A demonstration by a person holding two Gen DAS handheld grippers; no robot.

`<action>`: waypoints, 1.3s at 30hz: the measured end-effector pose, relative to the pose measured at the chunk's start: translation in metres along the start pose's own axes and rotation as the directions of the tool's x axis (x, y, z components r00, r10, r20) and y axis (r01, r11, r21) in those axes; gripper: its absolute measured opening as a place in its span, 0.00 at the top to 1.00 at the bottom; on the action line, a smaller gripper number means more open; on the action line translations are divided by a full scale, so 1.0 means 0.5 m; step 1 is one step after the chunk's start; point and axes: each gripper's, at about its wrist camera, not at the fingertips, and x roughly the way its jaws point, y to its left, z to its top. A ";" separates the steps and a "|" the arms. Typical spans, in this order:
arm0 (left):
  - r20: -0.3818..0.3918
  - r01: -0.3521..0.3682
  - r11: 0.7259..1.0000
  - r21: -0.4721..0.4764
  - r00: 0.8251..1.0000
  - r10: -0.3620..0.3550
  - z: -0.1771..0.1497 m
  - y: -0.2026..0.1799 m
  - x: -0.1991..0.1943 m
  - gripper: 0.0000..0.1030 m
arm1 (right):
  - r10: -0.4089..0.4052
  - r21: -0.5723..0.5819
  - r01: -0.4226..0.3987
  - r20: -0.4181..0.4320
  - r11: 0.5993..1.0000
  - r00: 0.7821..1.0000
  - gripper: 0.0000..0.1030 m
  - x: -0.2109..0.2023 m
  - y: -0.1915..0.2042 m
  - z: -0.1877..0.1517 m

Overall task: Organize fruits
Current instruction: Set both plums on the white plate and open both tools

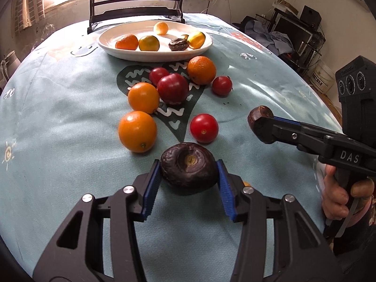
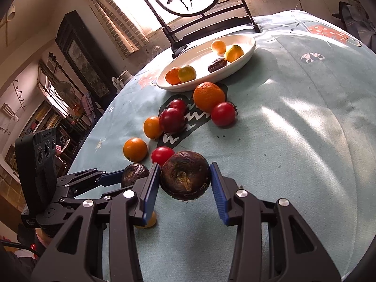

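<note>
left gripper (image 1: 188, 183): i have its blue pads closed against both sides of a wrinkled dark fruit (image 1: 188, 170) at the near edge of the table (image 1: 58, 117); i cannot tell whether it rests on the cloth or is just lifted
right gripper (image 2: 185, 185): clamped on a second dark fruit (image 2: 185, 175), carried clear of the cloth
plate (image 1: 110, 47): white, at the far side, already holding citrus and one dark fruit
loose fruit: three oranges, among them the nearest orange (image 1: 137, 131), a plum (image 1: 172, 88) and three tomatoes lie between my grippers and the plate
risk, grip: the dark skins look shrivelled and soft; i judge a hard squeeze could crush them, a light one let them slip
risk, path: carrying low toward the plate could knock the near tomato (image 1: 204, 128) and set round fruit rolling off the table
risk, crowding: both grippers sit near each other; heading for the plate together, they may collide
</note>
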 end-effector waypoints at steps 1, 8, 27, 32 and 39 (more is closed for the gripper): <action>0.010 0.015 1.000 -0.010 1.000 -0.015 0.002 0.003 -0.006 0.54 | 0.005 -0.006 -0.005 0.000 1.000 1.000 0.58 0.000 0.002 0.001; 0.114 0.054 0.998 -0.021 0.992 -0.051 0.089 0.038 -0.043 0.54 | -0.049 -0.090 0.056 0.082 0.994 0.995 0.58 -0.008 0.025 0.082; 0.056 -0.120 0.986 -0.112 0.990 0.127 0.447 0.188 0.183 0.53 | -0.215 -0.201 0.221 0.055 0.954 0.975 0.58 0.244 -0.010 0.314; 0.114 -0.175 0.979 -0.106 0.976 0.186 0.434 0.177 0.154 0.16 | -0.217 -0.212 0.222 0.048 0.952 0.975 0.50 0.238 -0.002 0.312; 0.155 -0.188 0.975 -0.117 0.966 0.205 0.335 0.159 0.042 0.06 | -0.178 -0.245 0.194 0.085 0.950 0.980 0.50 0.160 0.044 0.265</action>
